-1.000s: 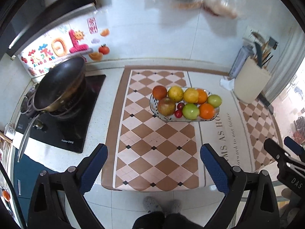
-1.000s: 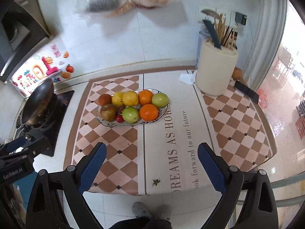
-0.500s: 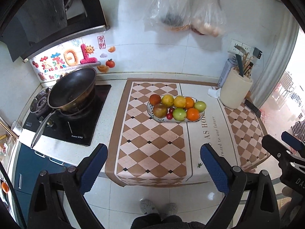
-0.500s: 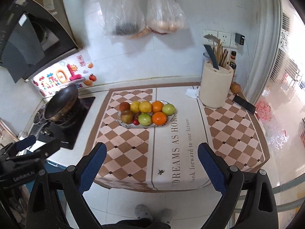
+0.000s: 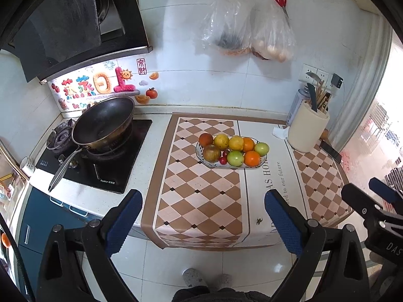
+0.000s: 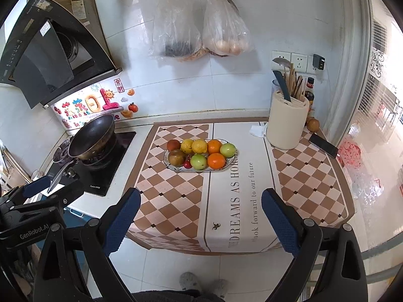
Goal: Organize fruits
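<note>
Gaping wide and holding nothing, the left gripper (image 5: pixel 202 217) and right gripper (image 6: pixel 200 216) are hovering well short of the fruit plate (image 6: pixel 176 167), likely surveying. Fruits (image 6: pixel 199 161) are sitting piled on that plate, on the checkered mat (image 6: pixel 163 188) beyond both grippers, so no pick is underway.

Piled on an oval patterned plate (image 6: pixel 170 166) set across the checkered runner (image 6: pixel 166 191) on the surface, long side running left to right. Back row, left to right: a dark red fruit (image 6: pixel 173 145), two yellow citrus (image 6: pixel 187 145) (image 6: pixel 199 146) pressed together, an orange (image 6: pixel 214 146), a green apple (image 6: pixel 228 150). Front row: a brownish fruit (image 6: pixel 176 157), small red cherry tomatoes (image 6: pixel 187 164) tucked low in the middle, a second green apple (image 6: pixel 198 161), a second orange (image 6: pixel 217 161). All touching, filling the plate nearly edge to edge.
</note>
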`<state>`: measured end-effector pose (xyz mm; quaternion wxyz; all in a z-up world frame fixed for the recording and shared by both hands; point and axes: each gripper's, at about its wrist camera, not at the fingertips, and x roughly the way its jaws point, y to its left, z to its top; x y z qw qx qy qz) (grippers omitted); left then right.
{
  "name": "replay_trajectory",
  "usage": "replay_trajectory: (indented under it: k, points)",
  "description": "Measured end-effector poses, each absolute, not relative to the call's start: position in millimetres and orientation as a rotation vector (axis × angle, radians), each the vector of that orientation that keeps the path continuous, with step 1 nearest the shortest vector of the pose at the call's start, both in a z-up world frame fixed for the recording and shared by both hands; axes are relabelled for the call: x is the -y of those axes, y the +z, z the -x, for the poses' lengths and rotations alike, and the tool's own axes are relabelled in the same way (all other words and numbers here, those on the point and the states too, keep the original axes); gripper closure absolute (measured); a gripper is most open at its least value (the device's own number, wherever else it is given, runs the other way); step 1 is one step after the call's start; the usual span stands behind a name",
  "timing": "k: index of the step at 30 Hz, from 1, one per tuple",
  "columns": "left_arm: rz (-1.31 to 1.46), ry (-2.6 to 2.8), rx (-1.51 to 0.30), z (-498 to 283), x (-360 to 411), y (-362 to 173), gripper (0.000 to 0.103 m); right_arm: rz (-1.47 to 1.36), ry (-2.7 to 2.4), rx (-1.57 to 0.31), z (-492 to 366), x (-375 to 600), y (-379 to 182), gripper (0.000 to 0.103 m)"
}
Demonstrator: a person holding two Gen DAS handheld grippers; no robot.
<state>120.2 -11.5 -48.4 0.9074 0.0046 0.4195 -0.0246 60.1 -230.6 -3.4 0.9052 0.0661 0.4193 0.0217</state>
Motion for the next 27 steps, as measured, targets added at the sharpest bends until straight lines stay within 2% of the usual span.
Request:
replay_trajectory:
  k: [8, 27]
  points:
    - [-0.027, -0.022, -0.846, -141, 18, -56, 0.003, -0.122, 0.003, -0.873, -86, 236, -18, 0.004]
    - [-0.045, 0.016, -0.945, -211, 16, -105, 0.002, -0.094, -0.064, -0.938, -175, 237, -70, 0.004]
